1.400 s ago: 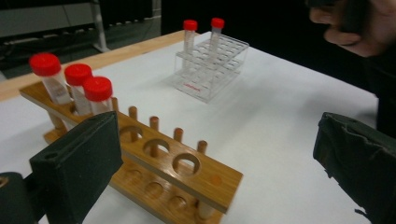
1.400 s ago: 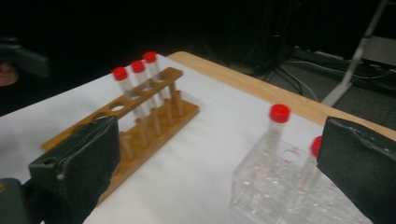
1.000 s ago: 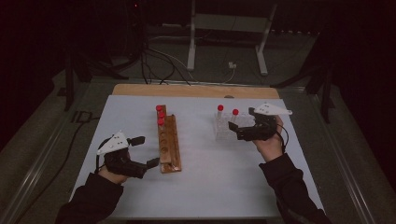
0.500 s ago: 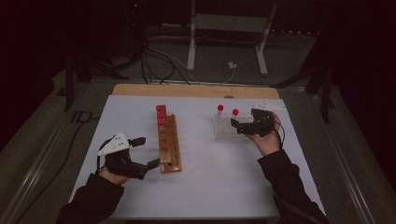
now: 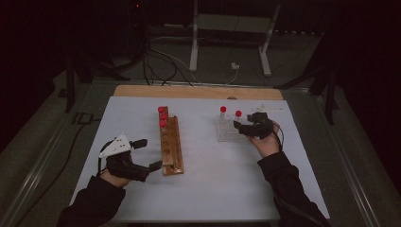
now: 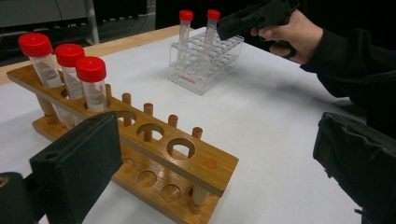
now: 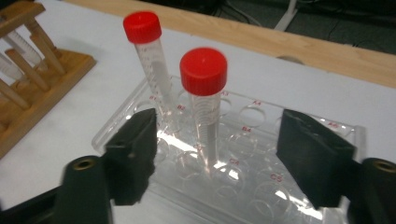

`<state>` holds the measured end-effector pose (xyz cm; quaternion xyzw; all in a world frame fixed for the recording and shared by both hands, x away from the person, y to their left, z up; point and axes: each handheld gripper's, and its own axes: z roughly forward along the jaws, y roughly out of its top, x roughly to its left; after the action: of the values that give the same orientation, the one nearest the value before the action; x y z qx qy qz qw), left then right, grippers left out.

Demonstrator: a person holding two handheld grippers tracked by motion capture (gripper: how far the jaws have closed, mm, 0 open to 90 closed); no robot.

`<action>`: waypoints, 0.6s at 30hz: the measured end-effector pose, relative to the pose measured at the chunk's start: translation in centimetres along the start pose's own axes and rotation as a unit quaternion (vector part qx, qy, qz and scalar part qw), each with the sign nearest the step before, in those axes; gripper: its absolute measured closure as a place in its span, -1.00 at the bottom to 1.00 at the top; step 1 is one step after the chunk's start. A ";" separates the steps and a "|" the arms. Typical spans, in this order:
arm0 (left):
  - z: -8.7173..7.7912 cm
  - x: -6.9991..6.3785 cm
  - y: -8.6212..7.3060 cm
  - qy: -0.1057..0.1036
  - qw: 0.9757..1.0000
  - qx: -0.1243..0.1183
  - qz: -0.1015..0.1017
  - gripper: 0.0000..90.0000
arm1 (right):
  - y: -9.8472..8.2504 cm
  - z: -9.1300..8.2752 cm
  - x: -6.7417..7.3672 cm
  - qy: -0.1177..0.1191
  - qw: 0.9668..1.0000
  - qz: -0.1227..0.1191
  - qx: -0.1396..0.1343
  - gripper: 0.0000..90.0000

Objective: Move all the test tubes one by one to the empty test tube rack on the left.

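Straddling the nearer tube [image 7: 203,93] in the right gripper view, both grippers' fingers gape, gripping nothing.

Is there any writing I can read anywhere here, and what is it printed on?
"B4": red mark beside a hole in the top of the clear plastic rack, right claw view.
"C5": red, beside another hole of that rack.
Other red hole marks on that rack: too blurred or glared to read surely.
Small red word on the rack's front wall, left claw view: too small to read.
Grey scale marks on the red-capped tubes: too blurred.
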<state>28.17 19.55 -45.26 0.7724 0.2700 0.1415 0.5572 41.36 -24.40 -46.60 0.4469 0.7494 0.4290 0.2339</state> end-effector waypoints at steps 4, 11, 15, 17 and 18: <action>0.0 0.1 -0.1 -0.001 1.000 0.001 -0.002 -0.96 | 0.0 0.4 0.1 0.000 1.000 0.003 0.007 0.01; 0.0 0.3 -0.2 0.000 1.000 0.002 -0.004 -0.96 | 0.3 0.9 0.4 -0.006 1.000 0.002 0.012 0.28; 0.0 0.4 -0.2 -0.003 1.000 -0.001 -0.007 -0.96 | 0.2 1.2 0.5 -0.009 1.000 -0.009 0.018 0.45; 0.0 0.4 -0.3 -0.003 1.000 -0.001 -0.008 -0.96 | 0.2 1.4 0.6 -0.010 1.000 -0.014 0.022 0.48; 0.0 0.4 -0.2 -0.002 1.000 0.000 -0.008 -0.96 | 0.2 1.4 0.7 -0.009 1.000 -0.016 0.021 0.51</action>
<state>28.40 19.85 -45.51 0.7707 0.2749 0.1356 0.5586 42.16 -23.17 -47.17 0.4439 0.7630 0.4052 0.2381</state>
